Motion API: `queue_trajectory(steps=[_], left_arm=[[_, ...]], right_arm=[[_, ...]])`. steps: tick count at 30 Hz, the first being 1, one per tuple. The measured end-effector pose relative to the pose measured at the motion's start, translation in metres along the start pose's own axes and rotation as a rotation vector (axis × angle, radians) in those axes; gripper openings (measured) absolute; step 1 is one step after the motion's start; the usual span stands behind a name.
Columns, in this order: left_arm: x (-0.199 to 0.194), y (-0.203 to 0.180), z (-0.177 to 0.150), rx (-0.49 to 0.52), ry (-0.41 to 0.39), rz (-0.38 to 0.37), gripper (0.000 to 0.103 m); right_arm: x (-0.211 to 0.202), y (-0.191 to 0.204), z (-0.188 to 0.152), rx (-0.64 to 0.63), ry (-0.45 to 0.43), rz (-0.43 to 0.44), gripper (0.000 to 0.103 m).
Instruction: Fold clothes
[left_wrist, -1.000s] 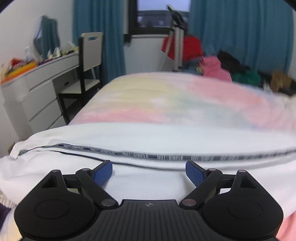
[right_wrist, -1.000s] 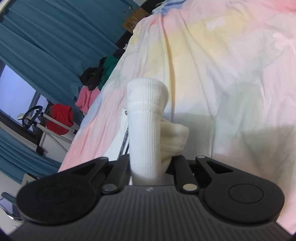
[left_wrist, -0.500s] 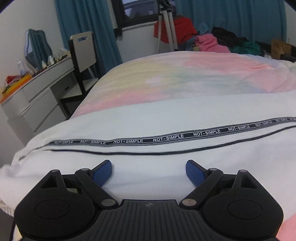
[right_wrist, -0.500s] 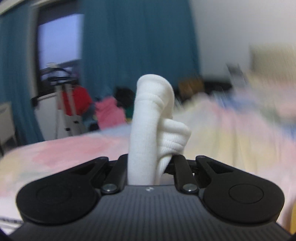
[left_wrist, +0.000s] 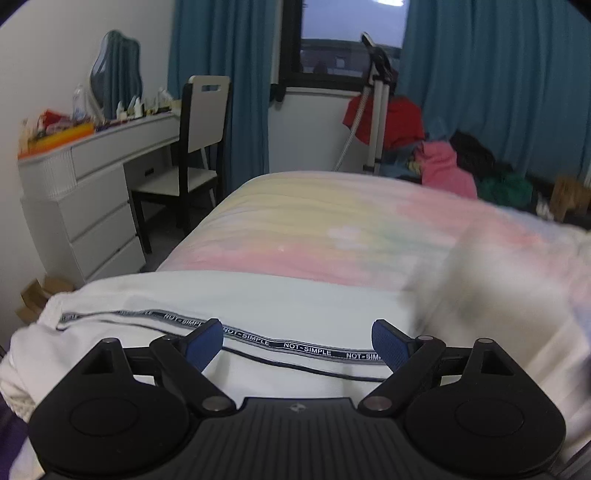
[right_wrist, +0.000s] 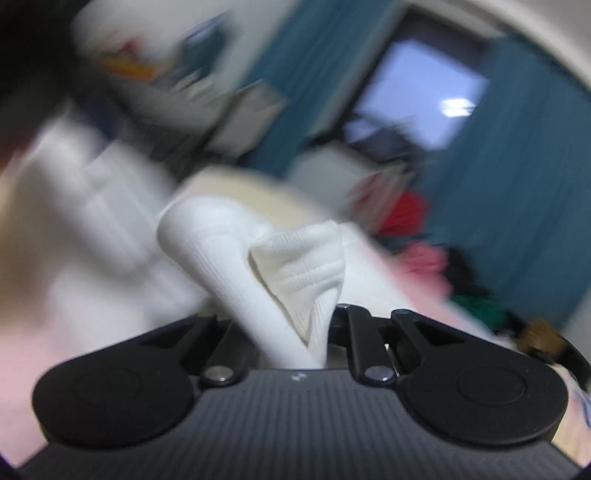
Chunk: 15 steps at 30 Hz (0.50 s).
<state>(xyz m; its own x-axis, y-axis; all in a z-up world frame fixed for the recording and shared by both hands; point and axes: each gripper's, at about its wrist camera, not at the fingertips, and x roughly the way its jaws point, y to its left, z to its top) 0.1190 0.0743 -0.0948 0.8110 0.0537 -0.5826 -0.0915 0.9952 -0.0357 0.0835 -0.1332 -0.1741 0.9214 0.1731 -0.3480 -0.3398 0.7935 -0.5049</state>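
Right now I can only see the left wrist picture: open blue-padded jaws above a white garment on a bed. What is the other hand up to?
Observer: The right gripper has its jaws shut on a ribbed white cloth.
Visitor: Does the cloth lie flat in there?
Observer: No. It stands up out of the jaws in two bunched folds, the left one taller than the right.
Visitor: Is that picture as sharp as mine?
Observer: No. The room behind the cloth is badly smeared, and the window is only a tilted bright patch.
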Motion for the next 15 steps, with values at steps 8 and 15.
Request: queue_trajectory(steps=[8, 15], left_arm=[[-0.012, 0.017, 0.009, -0.097, -0.019, -0.067, 0.089], [-0.021, 0.024, 0.004, -0.155, -0.047, -0.195, 0.089]], right_arm=[[-0.005, 0.006, 0.001, 0.012, 0.01, 0.008, 0.013], [-0.01, 0.037, 0.007, 0.01, 0.004, 0.119, 0.014]])
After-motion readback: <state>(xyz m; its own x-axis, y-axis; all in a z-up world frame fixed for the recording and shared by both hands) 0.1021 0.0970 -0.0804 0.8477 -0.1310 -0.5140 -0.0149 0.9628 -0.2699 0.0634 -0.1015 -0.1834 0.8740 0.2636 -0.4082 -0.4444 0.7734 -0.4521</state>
